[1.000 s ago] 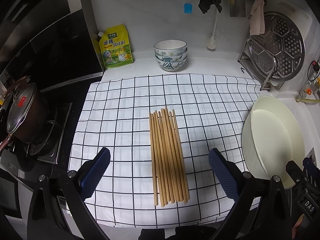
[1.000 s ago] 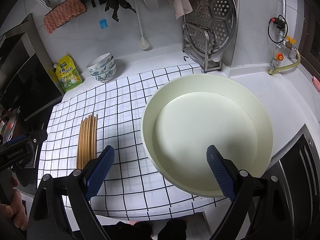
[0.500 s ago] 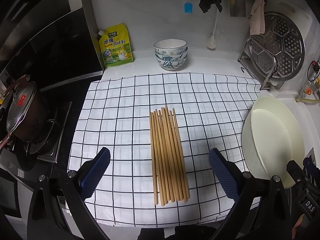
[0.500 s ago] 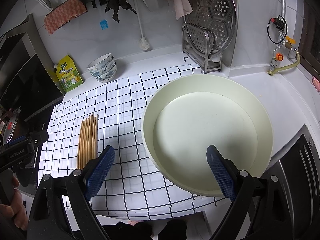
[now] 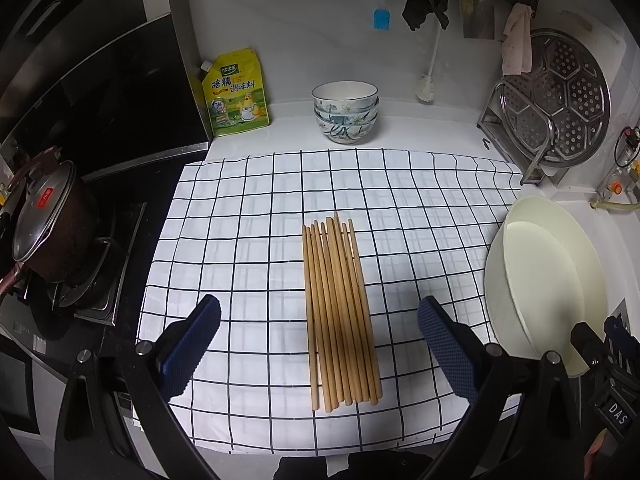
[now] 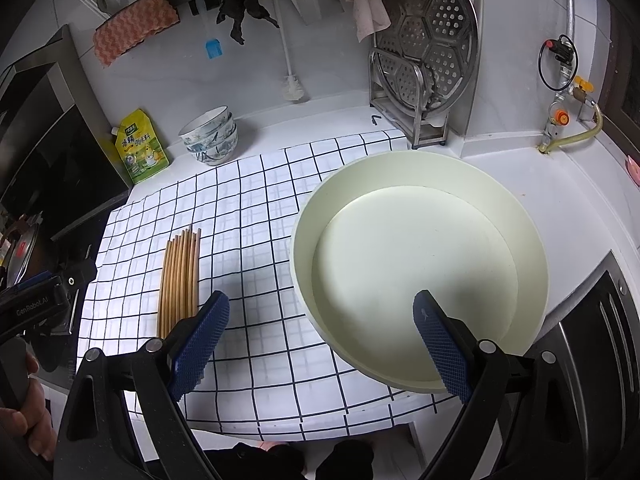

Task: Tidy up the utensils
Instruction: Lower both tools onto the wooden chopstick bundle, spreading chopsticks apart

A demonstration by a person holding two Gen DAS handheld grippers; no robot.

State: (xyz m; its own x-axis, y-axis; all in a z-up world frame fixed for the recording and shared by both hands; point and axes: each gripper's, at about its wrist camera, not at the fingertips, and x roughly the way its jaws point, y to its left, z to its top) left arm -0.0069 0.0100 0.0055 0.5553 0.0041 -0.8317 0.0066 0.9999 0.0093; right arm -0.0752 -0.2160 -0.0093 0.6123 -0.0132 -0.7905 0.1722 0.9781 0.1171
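A bundle of wooden chopsticks [image 5: 340,312] lies side by side on the black-and-white checked cloth [image 5: 248,240], tips pointing far, with the left gripper [image 5: 318,344] hovering above their near ends, its blue fingers spread wide and holding nothing. The right gripper [image 6: 320,344] is likewise spread wide and empty, hanging over the near left rim of the cream round basin [image 6: 532,240] at the cloth's right edge. A stack of patterned bowls [image 5: 345,112] and a yellow seasoning pouch [image 5: 236,94] stand at the far wall.

Yellow pouch [image 5: 236,94]: "鸡精调味料". Left tool [image 6: 34,306] body: "GenRobot.AI". Right tool [image 5: 618,420] body: "DAS".
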